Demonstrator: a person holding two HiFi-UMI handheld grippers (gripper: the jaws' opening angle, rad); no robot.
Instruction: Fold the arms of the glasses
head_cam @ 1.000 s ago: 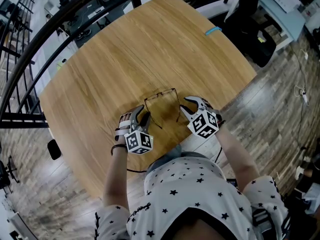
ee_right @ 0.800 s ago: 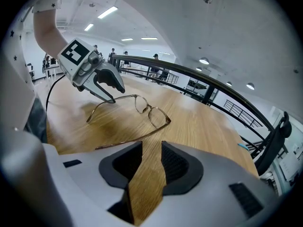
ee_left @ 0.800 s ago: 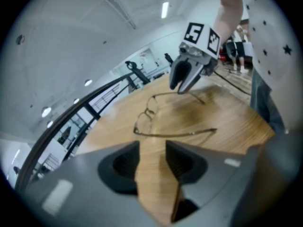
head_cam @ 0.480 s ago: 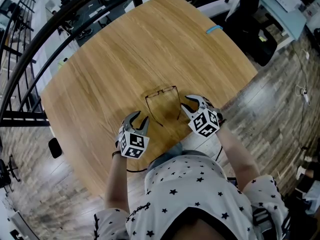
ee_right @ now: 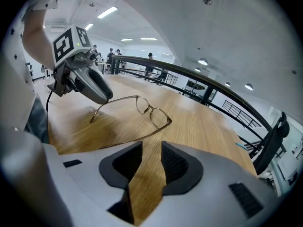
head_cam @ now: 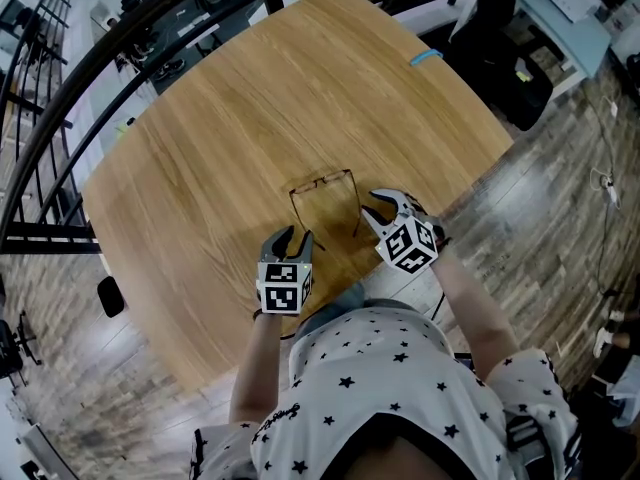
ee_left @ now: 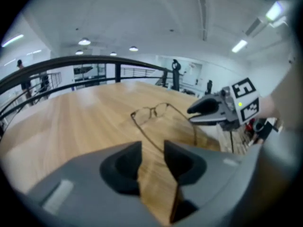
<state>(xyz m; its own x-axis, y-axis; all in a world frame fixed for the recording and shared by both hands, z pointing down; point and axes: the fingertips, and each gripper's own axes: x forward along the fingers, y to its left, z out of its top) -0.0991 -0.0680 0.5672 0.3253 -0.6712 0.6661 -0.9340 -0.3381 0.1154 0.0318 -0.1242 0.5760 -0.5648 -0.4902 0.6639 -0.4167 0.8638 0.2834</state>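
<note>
Thin wire-framed glasses [head_cam: 325, 200] lie on the round wooden table [head_cam: 250, 108], lenses away from me and both arms unfolded toward me. My left gripper [head_cam: 291, 239] hovers at the end of the left arm, open, with only table showing between its fingers. My right gripper [head_cam: 381, 208] waits beside the right arm's tip, also open and holding nothing. In the left gripper view the glasses [ee_left: 156, 113] lie just ahead of the jaws, with the right gripper [ee_left: 208, 109] past them. From the right gripper view the glasses [ee_right: 147, 109] lie ahead, and the left gripper [ee_right: 92, 85] is at their far arm.
A small blue object [head_cam: 427, 61] lies near the table's far right edge. A black railing [head_cam: 120, 38] curves round the table's far side. The near table edge is right under my wrists, next to my star-print shirt [head_cam: 380, 388].
My left gripper has rolled from lying on its side to upright and shifted right, toward the end of the glasses' left arm. The right gripper and the glasses have stayed put.
</note>
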